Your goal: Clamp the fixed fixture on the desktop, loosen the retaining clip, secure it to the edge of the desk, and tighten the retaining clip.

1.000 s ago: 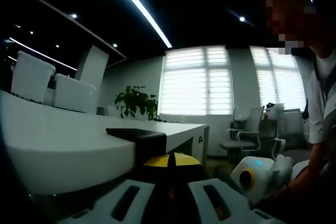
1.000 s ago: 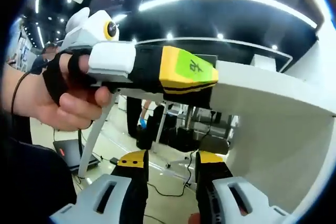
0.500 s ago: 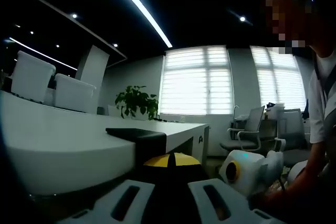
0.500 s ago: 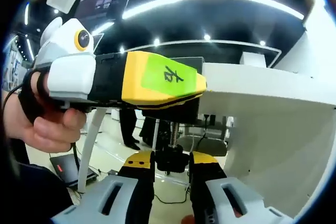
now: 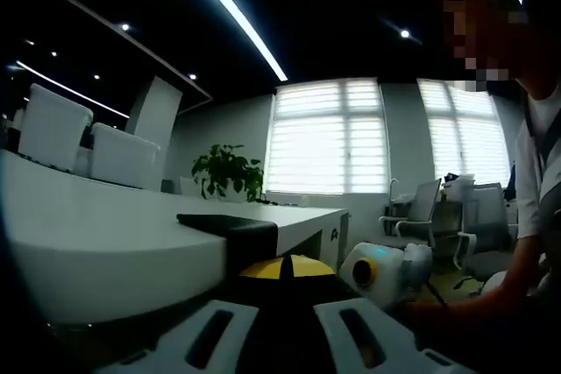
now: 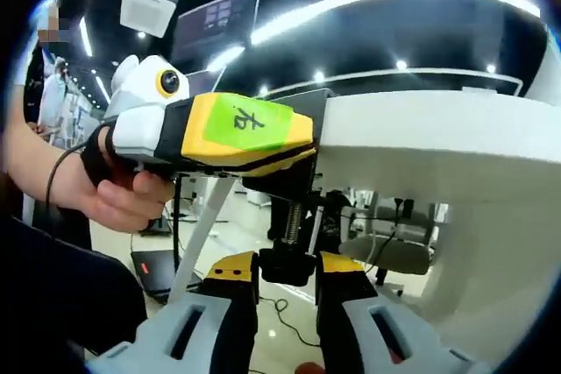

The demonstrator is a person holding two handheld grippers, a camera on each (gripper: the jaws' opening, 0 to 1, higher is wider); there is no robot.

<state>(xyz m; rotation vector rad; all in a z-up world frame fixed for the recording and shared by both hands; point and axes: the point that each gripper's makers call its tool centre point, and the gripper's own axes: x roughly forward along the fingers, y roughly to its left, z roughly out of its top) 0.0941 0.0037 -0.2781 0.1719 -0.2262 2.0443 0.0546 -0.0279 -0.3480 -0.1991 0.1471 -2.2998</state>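
There's a leafy green potted plant (image 5: 228,169) by the bright blinded windows (image 5: 330,134), plus a grey office chair (image 5: 408,219) nearby.

**Left gripper at desk edge**

Left gripper (image 5: 282,279) jaws closed, yellow tips meeting under the black fixture (image 5: 230,227) on the white desk (image 5: 96,243) edge. Right gripper (image 5: 386,271) low right, near. Plant (image 5: 228,171), blinds (image 5: 326,136), chair (image 5: 405,225) behind.

One legible mark: black handwritten character "右" on a green label (image 6: 238,123), stuck to the yellow body of the left hand-held gripper (image 6: 263,151), at 11 o'clock, right gripper view. Overhead screen's text unreadable.
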